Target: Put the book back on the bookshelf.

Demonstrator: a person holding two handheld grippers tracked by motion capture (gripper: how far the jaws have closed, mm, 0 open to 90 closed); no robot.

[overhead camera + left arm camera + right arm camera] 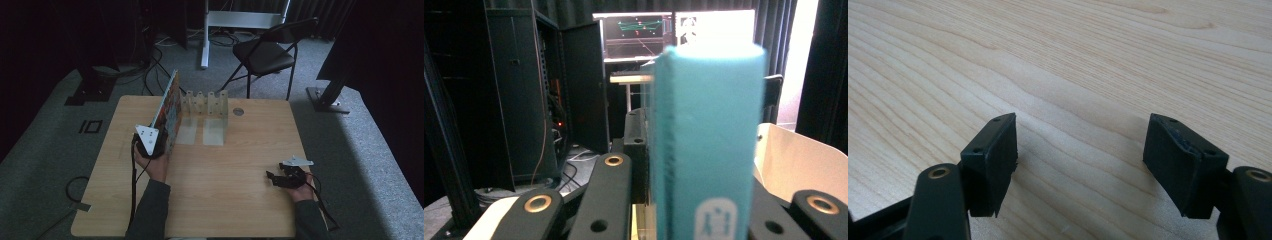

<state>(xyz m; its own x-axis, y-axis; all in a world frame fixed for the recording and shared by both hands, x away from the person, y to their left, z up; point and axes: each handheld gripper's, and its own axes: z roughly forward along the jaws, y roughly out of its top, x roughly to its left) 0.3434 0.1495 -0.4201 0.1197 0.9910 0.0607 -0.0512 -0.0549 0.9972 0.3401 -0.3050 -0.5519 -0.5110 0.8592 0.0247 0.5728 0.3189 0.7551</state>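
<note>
Two tools are in play, and the left tool (159, 145) is doing all the work: its jaws are clamped on the near end of a thin picture book (169, 111), teal spine (704, 145) facing the tool's camera. The book is standing on edge on the counter (225, 200), just left of a clear plastic book rack (206, 116) at the back of the counter, with its far end reaching toward the rack's uprights. My read is that the book is heading for one of those slots. To do that well, the left hand is needing to keep the book upright and square to the dividers, sliding the bottom edge along the rack's clear base plate rather than dropping it in at a tilt.

Over on the other side, the right tool (276, 178) is resting on the counter well apart from the action, jaws standing wide with nothing but bare wood between them.

Standing in the way: the rack's own dividers, which could catch a corner of the cover. Behind the counter a black folding chair (265, 52) and loose floor cables (150, 65) are sitting clear of the work.
</note>
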